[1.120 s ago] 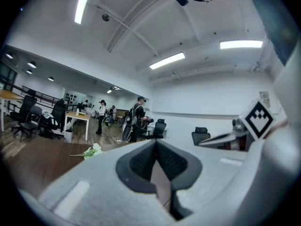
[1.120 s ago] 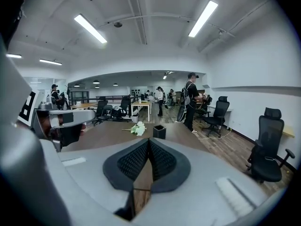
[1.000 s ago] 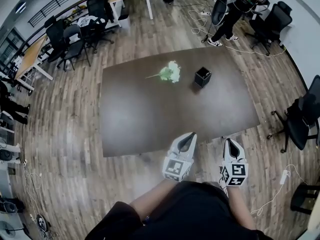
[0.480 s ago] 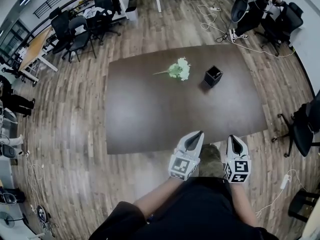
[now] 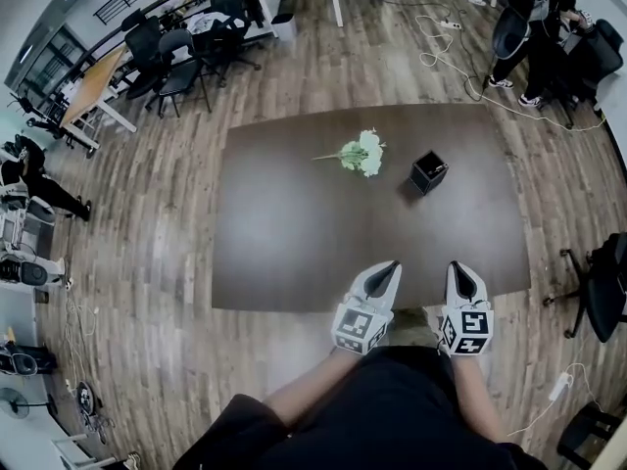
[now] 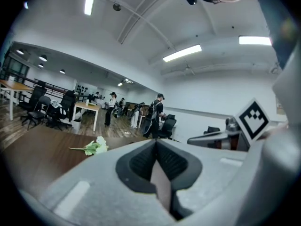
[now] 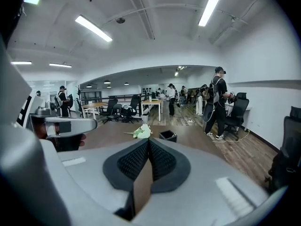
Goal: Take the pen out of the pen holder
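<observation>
A: Where do we see the pen holder (image 5: 428,171)?
B: It stands toward the tabletop's (image 5: 294,233) far right, with a flower sprig (image 5: 361,153) near its left. Whether a pen sits inside, we can't tell from here.
A: And our tongs?
B: Left tongs (image 5: 390,266) and right tongs (image 5: 458,268) are both closed on nothing, at the near edge, well apart from the holder.

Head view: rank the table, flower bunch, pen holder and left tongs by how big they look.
1. Table
2. Left tongs, though nearness to the camera inflates them
3. Flower bunch, counting its stem
4. Pen holder
</observation>
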Tool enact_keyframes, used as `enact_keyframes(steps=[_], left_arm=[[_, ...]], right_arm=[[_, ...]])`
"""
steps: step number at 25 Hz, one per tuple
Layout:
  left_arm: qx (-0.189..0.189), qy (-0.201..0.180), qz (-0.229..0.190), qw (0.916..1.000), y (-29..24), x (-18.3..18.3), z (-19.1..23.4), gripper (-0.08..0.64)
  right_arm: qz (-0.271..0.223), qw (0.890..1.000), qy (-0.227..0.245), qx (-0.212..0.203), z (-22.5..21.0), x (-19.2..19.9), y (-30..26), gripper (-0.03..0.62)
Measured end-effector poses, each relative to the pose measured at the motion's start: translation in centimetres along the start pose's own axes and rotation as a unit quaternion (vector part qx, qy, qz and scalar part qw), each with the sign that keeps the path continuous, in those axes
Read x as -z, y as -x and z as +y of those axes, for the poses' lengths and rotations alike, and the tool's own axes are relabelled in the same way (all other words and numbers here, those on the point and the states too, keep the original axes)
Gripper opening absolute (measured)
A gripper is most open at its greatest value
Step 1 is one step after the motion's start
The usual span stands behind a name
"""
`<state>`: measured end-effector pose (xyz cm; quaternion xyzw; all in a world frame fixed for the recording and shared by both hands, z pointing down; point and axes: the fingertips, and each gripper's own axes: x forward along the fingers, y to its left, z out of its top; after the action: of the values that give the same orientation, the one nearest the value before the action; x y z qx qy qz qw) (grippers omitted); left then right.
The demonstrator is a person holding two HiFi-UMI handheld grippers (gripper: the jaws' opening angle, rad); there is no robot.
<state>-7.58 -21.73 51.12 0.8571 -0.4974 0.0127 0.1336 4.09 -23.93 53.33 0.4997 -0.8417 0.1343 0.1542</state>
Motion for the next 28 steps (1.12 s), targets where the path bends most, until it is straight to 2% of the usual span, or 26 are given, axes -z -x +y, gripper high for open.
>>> enact_keyframes(steps=[7, 13, 17, 22, 25, 28], left_arm=[[-0.034, -0.021, 0.057, 0.9975, -10.1, 1.8, 1.9, 0.003], [-0.047, -0.034, 0.088, 0.9944, -20.0, 2.9, 1.5, 0.005], [-0.052, -0.026, 0.112, 0.9920, -27.2, 4.3, 1.8, 0.005], [-0.053, -0.061, 0.131, 0.9881, -33.7, 6.0, 2.4, 0.005], [-0.050, -0.089, 0.146, 0.9840, -36.5, 6.8, 3.8, 0.005], [-0.050, -0.100, 0.155, 0.9816, -39.1, 7.0, 5.4, 0.005]], right_arm=[[0.008, 1.000, -0.021, -0.021, -7.9, -1.5, -4.8, 0.002], [0.021, 0.998, 0.012, -0.050, -14.3, -1.8, -8.5, 0.002], [0.021, 0.998, -0.011, -0.062, -20.5, -2.5, -11.6, 0.002], [0.025, 0.996, -0.010, -0.089, -25.7, -1.6, -15.2, 0.002], [0.033, 0.995, -0.003, -0.093, -27.4, -1.4, -17.5, 0.002], [0.038, 0.995, 0.003, -0.096, -28.6, -1.7, -19.4, 0.002]])
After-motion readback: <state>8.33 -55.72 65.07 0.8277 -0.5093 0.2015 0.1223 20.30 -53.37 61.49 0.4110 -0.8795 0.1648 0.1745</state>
